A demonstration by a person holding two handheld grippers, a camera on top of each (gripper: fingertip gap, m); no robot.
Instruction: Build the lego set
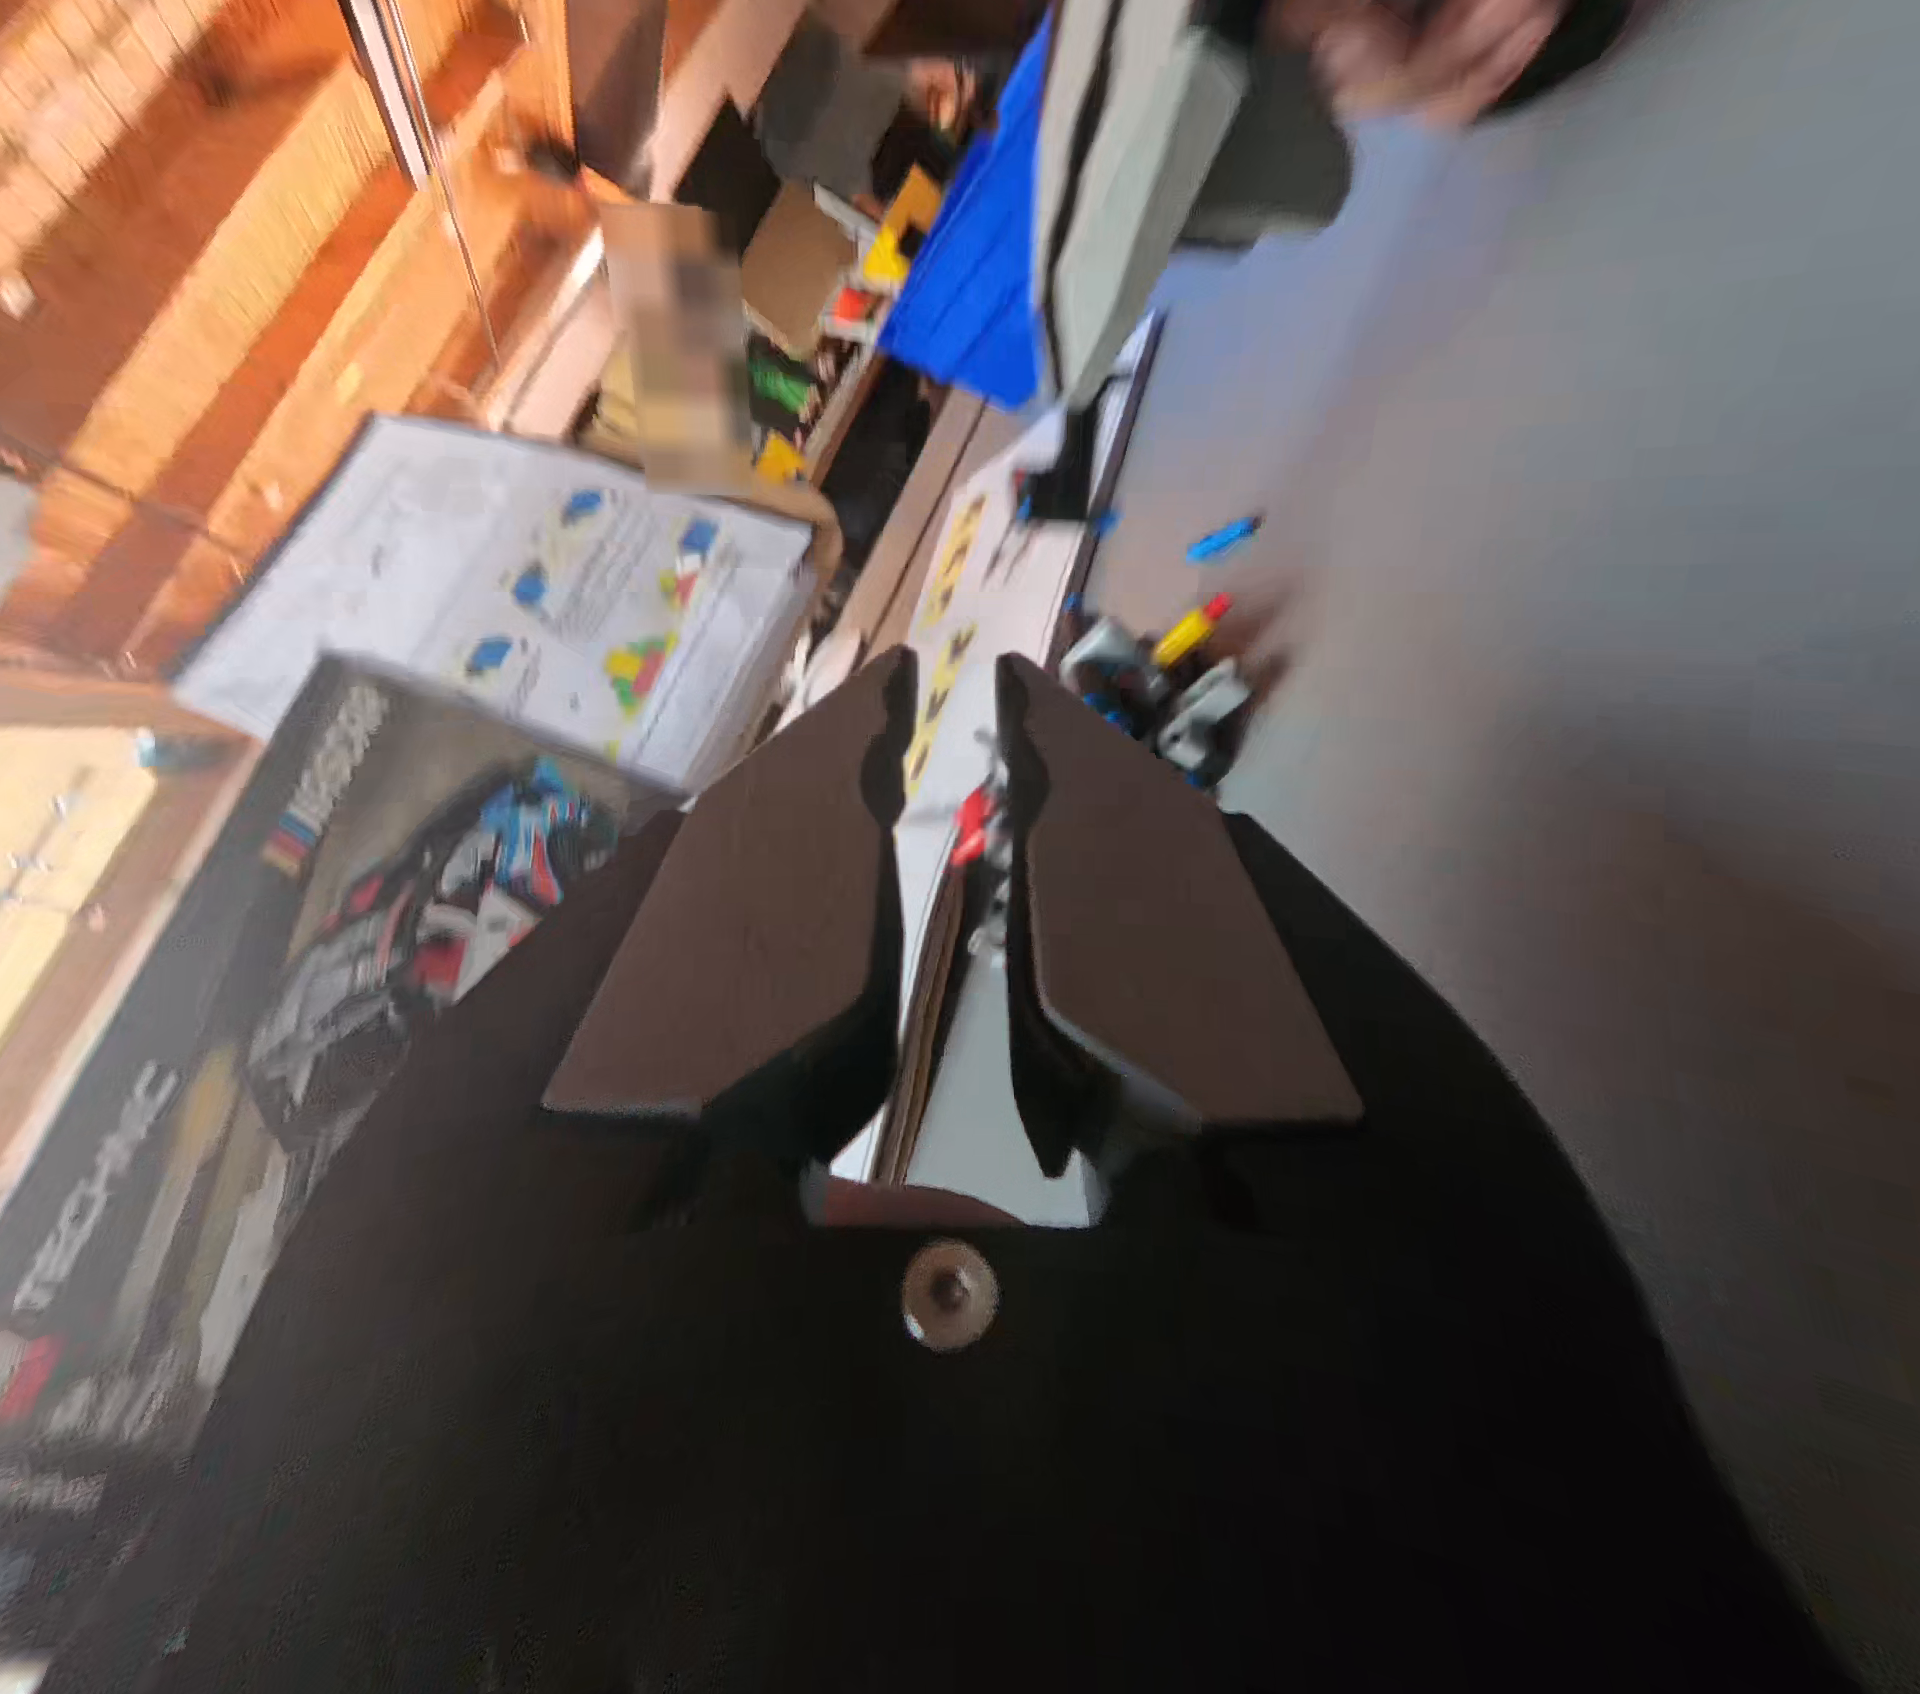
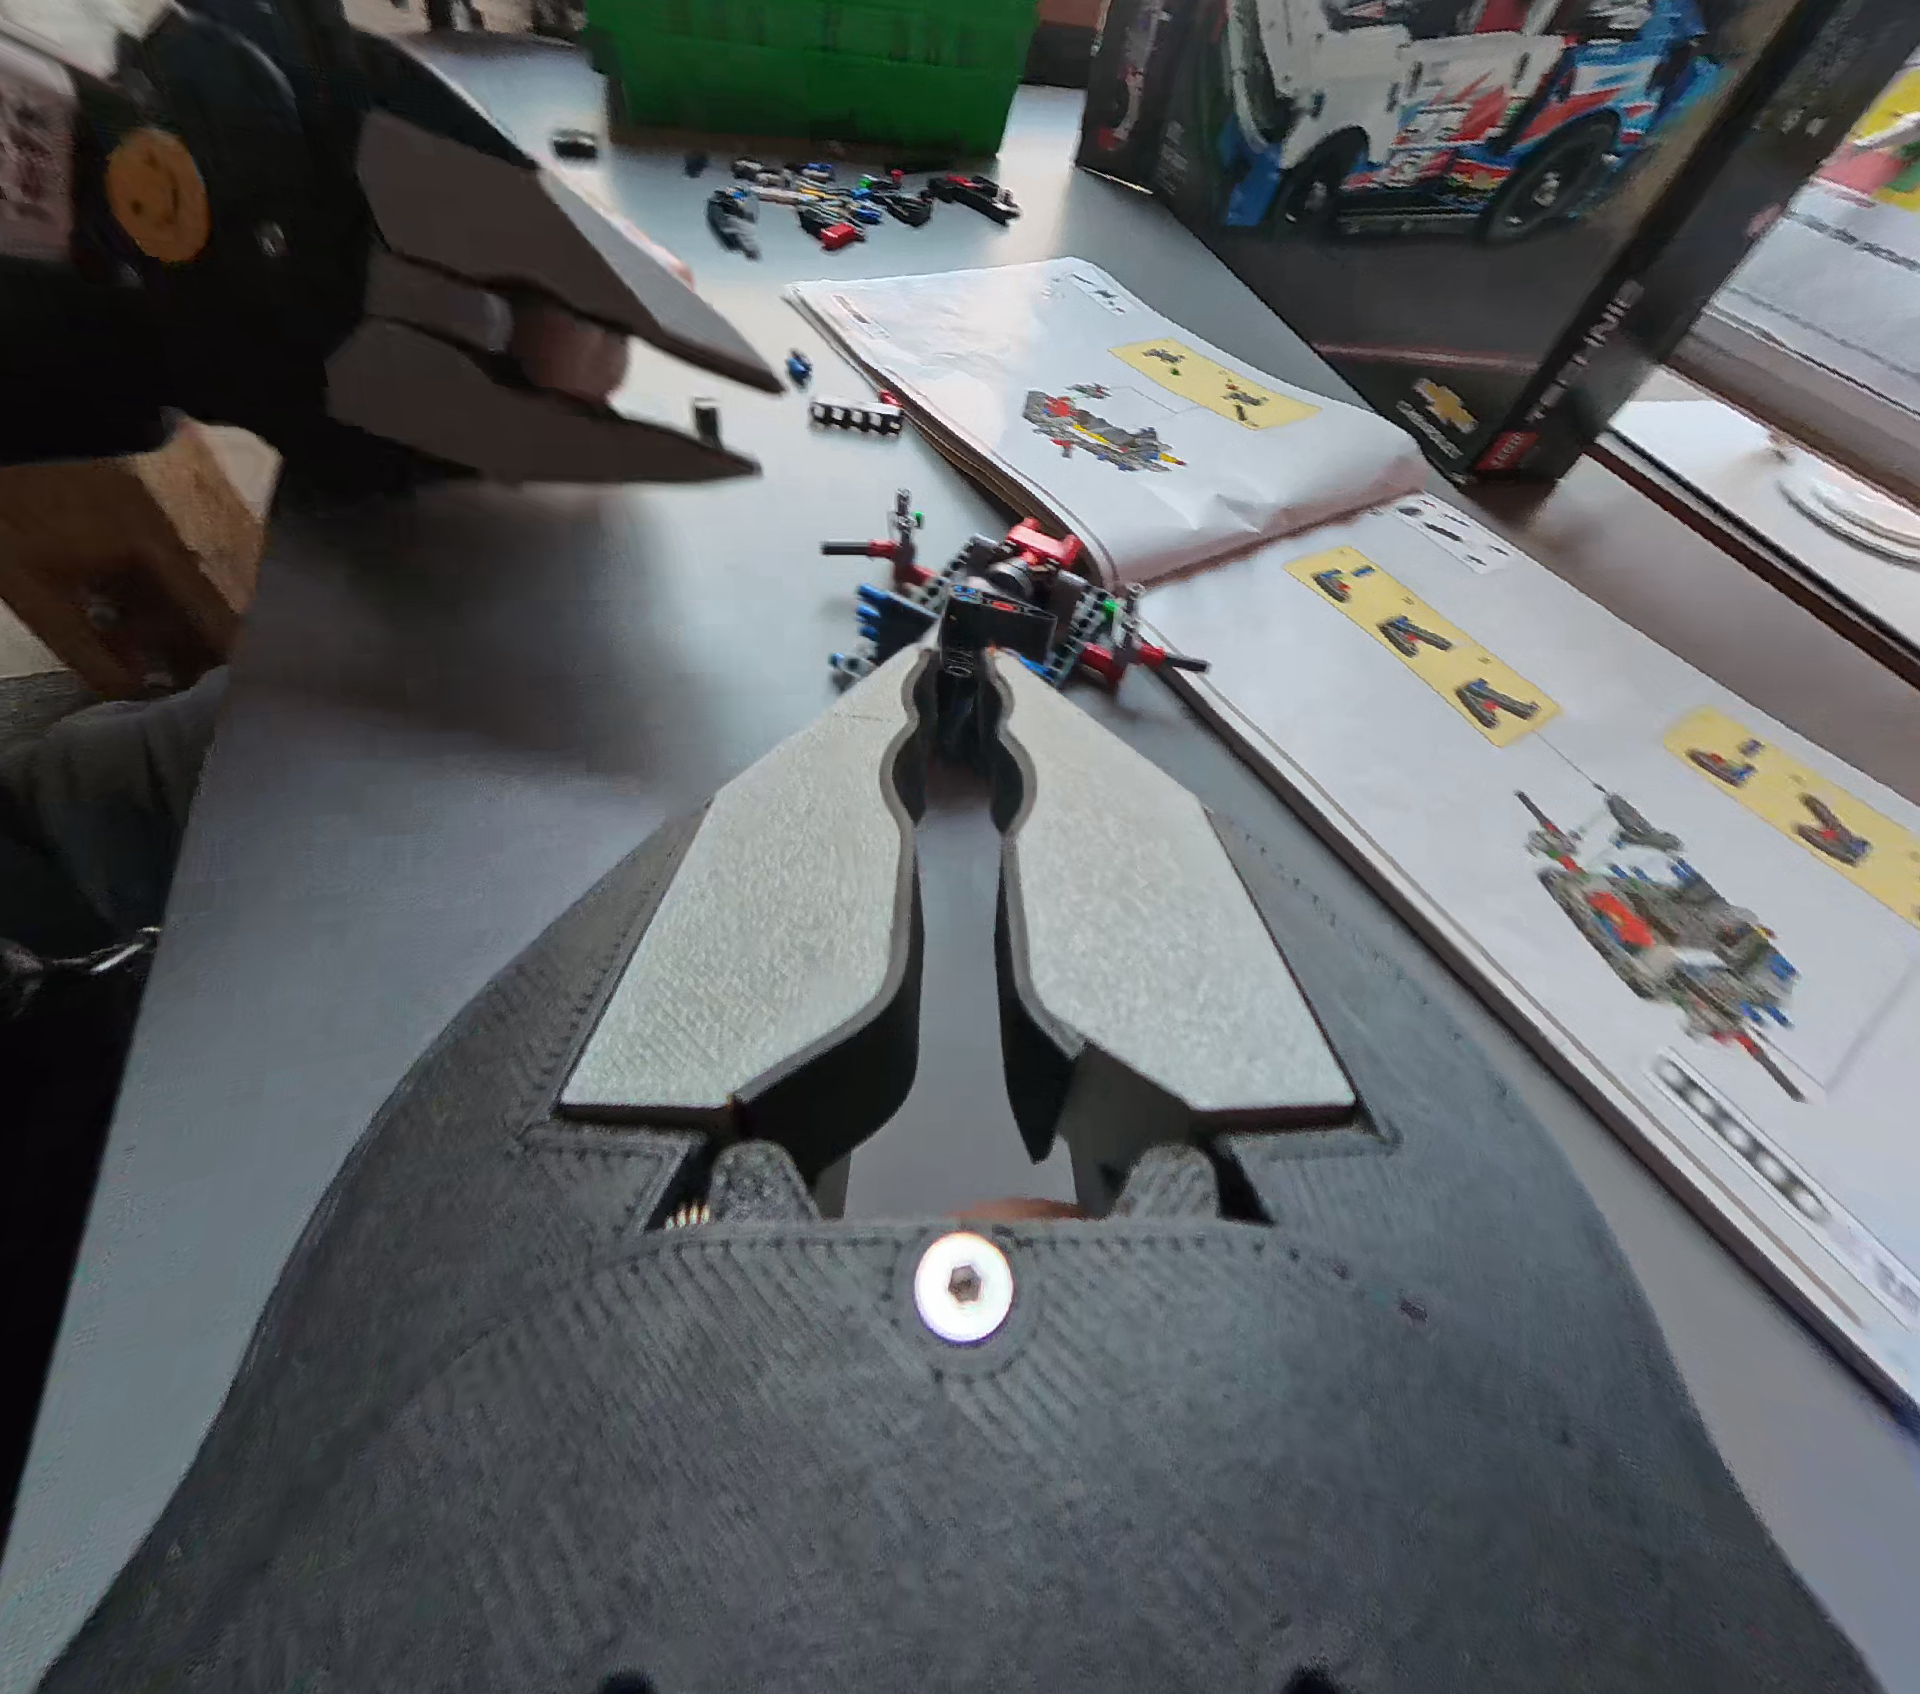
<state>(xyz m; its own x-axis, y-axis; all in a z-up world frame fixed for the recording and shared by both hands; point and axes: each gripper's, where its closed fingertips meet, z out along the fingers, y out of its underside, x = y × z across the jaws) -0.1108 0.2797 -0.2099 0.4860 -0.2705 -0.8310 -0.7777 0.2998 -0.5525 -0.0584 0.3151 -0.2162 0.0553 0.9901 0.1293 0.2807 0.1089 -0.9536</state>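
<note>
We hold a black piece (image 2: 961,688) in the right gripper (image 2: 958,714), jaws closed on it, just above the chassis (image 2: 997,595) on the desk (image 2: 468,709), while the left gripper (image 2: 743,423), jaws parted and empty, must steady the chassis next.

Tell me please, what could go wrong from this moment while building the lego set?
1. The right claw pinches only a dark part at the edge of the half-built assembly; lifting or twisting may pull that part off.
2. The assembly lies against the open instruction booklet, so dragging it could catch or shift a page.
3. The left claw hangs in the air near the assembly, and its own view is blurred; a hasty approach could knock the small black beam away.
</note>
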